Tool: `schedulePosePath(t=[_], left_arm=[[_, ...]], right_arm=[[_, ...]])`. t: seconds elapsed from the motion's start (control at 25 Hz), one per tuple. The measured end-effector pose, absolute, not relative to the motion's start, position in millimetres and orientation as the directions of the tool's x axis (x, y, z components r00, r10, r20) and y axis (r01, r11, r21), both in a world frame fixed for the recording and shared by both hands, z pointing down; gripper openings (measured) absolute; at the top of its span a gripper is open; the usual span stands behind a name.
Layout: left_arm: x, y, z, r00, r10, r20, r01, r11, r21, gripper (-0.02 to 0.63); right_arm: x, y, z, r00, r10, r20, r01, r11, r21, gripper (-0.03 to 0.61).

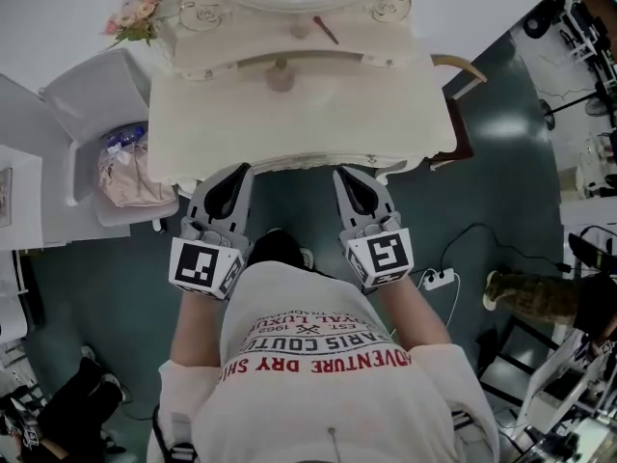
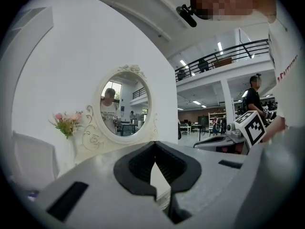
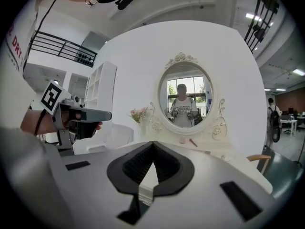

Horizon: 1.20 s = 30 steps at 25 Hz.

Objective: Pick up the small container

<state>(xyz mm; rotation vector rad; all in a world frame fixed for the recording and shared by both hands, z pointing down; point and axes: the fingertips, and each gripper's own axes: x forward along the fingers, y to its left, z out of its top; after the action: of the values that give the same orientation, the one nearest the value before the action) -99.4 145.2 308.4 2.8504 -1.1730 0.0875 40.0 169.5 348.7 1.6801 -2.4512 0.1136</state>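
Note:
The small container (image 1: 301,29) is a pale little pot on the raised back shelf of the cream dressing table (image 1: 212,114), beside a red stick (image 1: 325,29). The right gripper view shows the container (image 3: 182,140) and the stick (image 3: 192,142) under the oval mirror (image 3: 186,95). Both grippers hover side by side just short of the table's front edge, well away from the container. My left gripper (image 1: 239,170) (image 2: 153,144) is shut with nothing in it. My right gripper (image 1: 342,174) (image 3: 152,143) also has its tips together and holds nothing.
A round knob (image 1: 280,73) sits on the table's lower level. Pink flowers (image 1: 135,15) stand at the back left corner. A white stand with a pink bag (image 1: 130,177) is to the left, a wooden chair (image 1: 461,114) to the right, and a power strip (image 1: 439,278) lies on the floor.

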Motion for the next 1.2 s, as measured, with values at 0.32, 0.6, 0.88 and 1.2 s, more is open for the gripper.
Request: schedulePosePath(t=[0.32,0.6,0.88,1.2], left_arm=[[-76.2,50.9,336.5,0.678,-0.719,0.150,-0.729,-0.684,0.017,0.006],[-53.8,-51.6,364.4,0.680,-0.709,0.186,-0.729,-0.680,0.077,0.006],[-33.5,-113.7,392.1,0.697,-0.676,0.239,-0.709,-0.699,0.095,0.006],[-16.6,-141.3,437.6,0.665,-0.691,0.283,-0.743,-0.653,0.148,0.011]], right_arm=[[57.0,76.4,356.9,-0.404,-0.897,0.182,-0.911,0.412,0.009,-0.002],[67.9,-22.7,369.4,-0.434,-0.879,0.198,-0.897,0.442,-0.002,-0.002],[76.5,-96.9,383.5,-0.442,-0.875,0.200,-0.894,0.449,-0.011,-0.002],[88.1,-129.8,411.2,-0.467,-0.844,0.264,-0.878,0.479,-0.020,-0.002]])
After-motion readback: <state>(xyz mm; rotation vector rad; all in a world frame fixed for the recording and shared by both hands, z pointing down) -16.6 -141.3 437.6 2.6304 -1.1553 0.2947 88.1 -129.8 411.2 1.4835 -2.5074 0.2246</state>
